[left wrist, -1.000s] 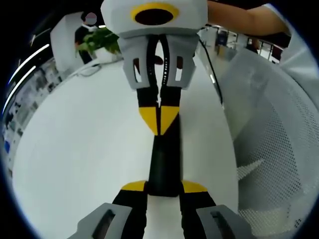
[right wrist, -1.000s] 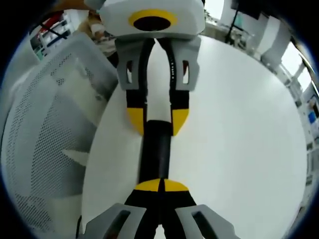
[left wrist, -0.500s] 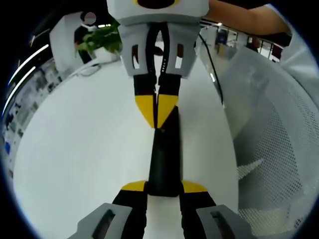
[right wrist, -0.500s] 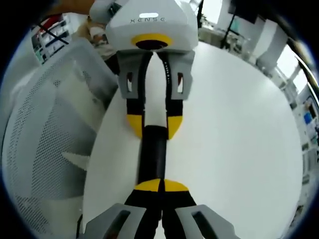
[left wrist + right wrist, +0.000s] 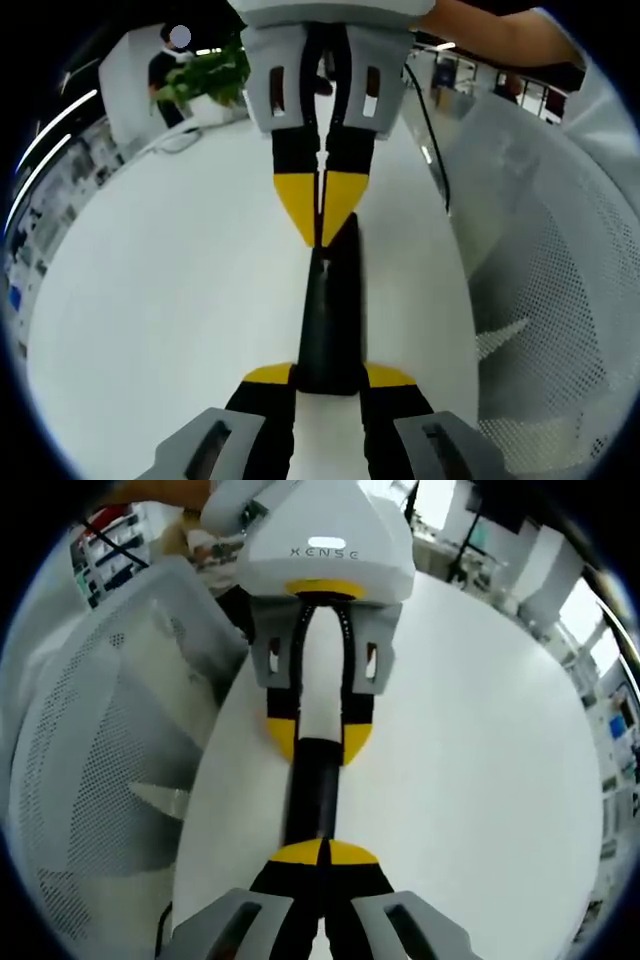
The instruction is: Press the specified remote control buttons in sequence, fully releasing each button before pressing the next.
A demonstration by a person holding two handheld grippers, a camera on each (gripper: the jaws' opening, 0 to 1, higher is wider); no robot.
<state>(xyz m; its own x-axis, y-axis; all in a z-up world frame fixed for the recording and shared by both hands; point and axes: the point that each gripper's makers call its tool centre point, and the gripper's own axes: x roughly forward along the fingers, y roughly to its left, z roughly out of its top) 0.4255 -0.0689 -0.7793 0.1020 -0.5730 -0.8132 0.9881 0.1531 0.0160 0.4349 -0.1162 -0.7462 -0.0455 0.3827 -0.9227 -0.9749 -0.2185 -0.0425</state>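
Observation:
A long black remote control (image 5: 330, 320) lies lengthwise over the white table, and my left gripper (image 5: 330, 375) is shut on its near end, one yellow tip on each side. My right gripper (image 5: 320, 215) comes in from the top of the left gripper view with its yellow tips shut together, resting on the remote's upper face near the far end. In the right gripper view the right gripper (image 5: 322, 852) is shut, tips down on the remote control (image 5: 312, 790). Beyond it, the left gripper (image 5: 320, 740) clamps the remote's other end.
A round white table (image 5: 170, 300) carries everything. A white mesh chair back (image 5: 560, 300) stands close beside it, also the chair (image 5: 90, 770). A black cable (image 5: 432, 150) runs along the table edge. A potted plant (image 5: 200, 80) sits at the far edge. A person's forearm (image 5: 500, 35) reaches in.
In the left gripper view, the right gripper's shut tips have crept slightly farther along the remote, away from the left jaws. The left gripper's hold on the remote is unchanged.

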